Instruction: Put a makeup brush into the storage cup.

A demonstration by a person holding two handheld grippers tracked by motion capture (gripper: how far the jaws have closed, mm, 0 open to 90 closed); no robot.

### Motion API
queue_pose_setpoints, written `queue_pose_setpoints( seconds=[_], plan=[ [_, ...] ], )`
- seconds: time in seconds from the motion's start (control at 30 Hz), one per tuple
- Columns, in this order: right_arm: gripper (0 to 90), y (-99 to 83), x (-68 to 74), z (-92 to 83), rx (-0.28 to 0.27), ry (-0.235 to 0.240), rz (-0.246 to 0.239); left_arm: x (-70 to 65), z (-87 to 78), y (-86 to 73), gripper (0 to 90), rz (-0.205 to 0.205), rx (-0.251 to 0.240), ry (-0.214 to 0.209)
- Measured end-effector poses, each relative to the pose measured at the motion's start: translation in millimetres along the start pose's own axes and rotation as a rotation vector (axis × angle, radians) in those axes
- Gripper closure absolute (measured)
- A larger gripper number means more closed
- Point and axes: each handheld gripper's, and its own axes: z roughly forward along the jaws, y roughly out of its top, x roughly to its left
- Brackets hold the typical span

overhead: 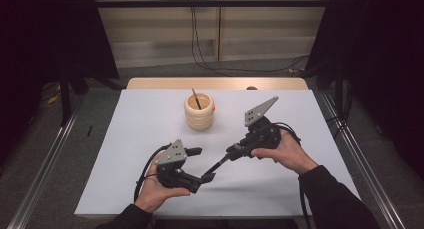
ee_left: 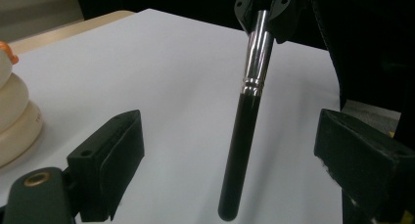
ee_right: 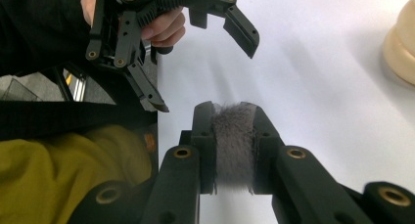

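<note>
Makeup brush (ee_left: 247,111), bristles pinched in right gripper (ee_right: 234,150), handle between open left fingers (ee_left: 110,155)

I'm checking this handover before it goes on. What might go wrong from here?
The right hand-held gripper pinches the black makeup brush only by its soft grey bristles, so it may slip out. The open left hand-held gripper isn't yet pressing the handle, which hangs tilted, so closing may knock it aside.

Left tool (overhead: 200,164) agape, right tool (overhead: 231,150) clamped
</note>
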Motion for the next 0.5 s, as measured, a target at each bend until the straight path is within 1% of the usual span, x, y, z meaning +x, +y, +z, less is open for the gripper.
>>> queue_pose_setpoints(
  seconds=[0.07,0.1,0.13,0.17,0.2,0.23,0.27,0.3,0.33,0.37,0.4,0.43,0.47,0.5],
  plan=[
    [77.6,0.0,0.5,1.2,0.001,-0.001,-0.002,-0.1,1.6,0.9,21.2,0.018,0.002,-0.022],
    [77.6,-0.2,0.6,1.6,0.002,-0.002,-0.005,-1.0,2.6,1.7,23.5,0.014,0.009,-0.014],
    [77.6,-0.3,0.5,2.1,0.005,0.004,-0.003,-0.9,4.1,2.2,26.4,0.017,0.009,-0.029],
    [77.6,-0.4,0.7,2.7,0.005,-0.001,-0.003,-1.2,4.0,3.5,29.8,0.030,0.029,-0.017],
    [77.6,-0.5,0.3,3.3,0.010,0.005,-0.006,-1.6,5.5,4.1,32.7,0.029,0.027,-0.020],
    [77.6,-0.5,0.4,4.2,0.008,0.004,-0.009,-1.2,6.8,4.8,36.1,0.031,0.026,-0.035],
    [77.6,-0.2,0.6,5.1,0.008,0.003,-0.006,-1.3,7.2,6.1,39.2,0.034,0.035,-0.026],
    [77.6,-0.1,0.6,5.9,0.011,-0.001,-0.009,-1.0,8.6,6.7,42.0,0.032,0.027,-0.036],
    [77.6,0.0,1.0,6.9,0.015,0.000,-0.006,-0.7,9.1,8.1,45.7,0.034,0.033,-0.041],
    [77.6,-0.3,0.3,8.1,0.016,0.009,-0.012,-0.8,10.2,9.1,49.8,0.028,0.030,-0.042],
    [77.6,-0.4,0.6,9.2,0.020,0.004,-0.010,-0.9,11.4,10.3,51.6,0.031,0.036,-0.048],
    [77.6,-0.9,0.2,10.0,0.017,0.008,-0.012,-1.3,12.2,11.9,55.9,0.039,0.049,-0.053],
    [77.6,-1.1,0.1,10.9,0.019,0.011,-0.010,-1.8,14.3,12.8,59.1,0.036,0.051,-0.053],
    [77.6,-1.4,-0.1,11.5,0.019,0.007,-0.012,-1.6,15.5,14.1,60.8,0.041,0.060,-0.059]
  ],
)
